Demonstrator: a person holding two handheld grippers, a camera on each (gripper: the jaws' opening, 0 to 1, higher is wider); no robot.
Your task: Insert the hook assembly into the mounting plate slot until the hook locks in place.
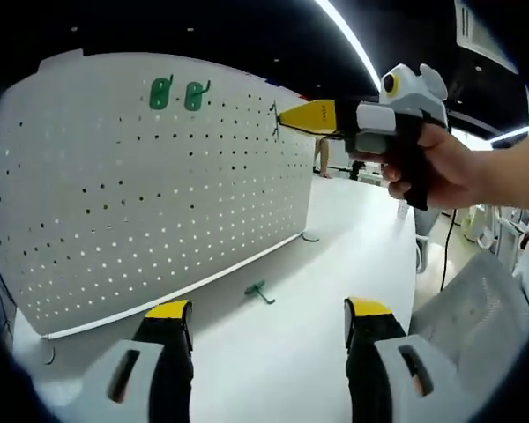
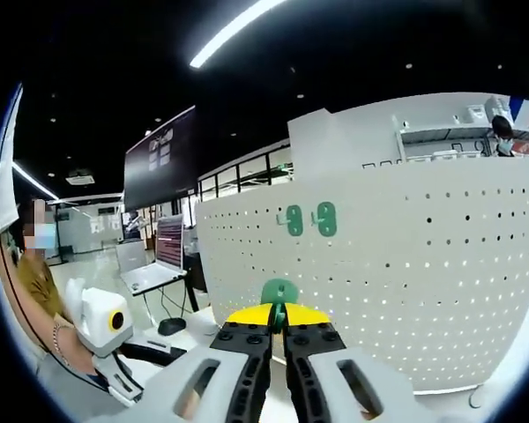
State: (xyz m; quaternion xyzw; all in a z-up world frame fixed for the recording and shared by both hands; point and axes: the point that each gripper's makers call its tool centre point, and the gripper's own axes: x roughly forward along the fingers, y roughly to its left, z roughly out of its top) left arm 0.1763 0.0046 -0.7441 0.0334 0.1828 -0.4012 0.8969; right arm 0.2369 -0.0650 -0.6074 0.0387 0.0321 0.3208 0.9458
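The right claw (image 2: 279, 319) is clamped on a green hook (image 2: 279, 293) before the pegboard (image 2: 441, 264). The left claw (image 1: 266, 319) gapes apart, empty; another hook (image 1: 259, 292) lies on the surface (image 1: 353, 238) near the pegboard's foot.

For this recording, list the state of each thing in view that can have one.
White perforated pegboard: upright on the table.
Two green hooks: already mounted high on the pegboard.
Green hook on the white table: lying loose, untouched.
Green hook in the right gripper: clamped, not yet in the pegboard.
Right gripper: shut on that hook.
Left gripper: open, empty.
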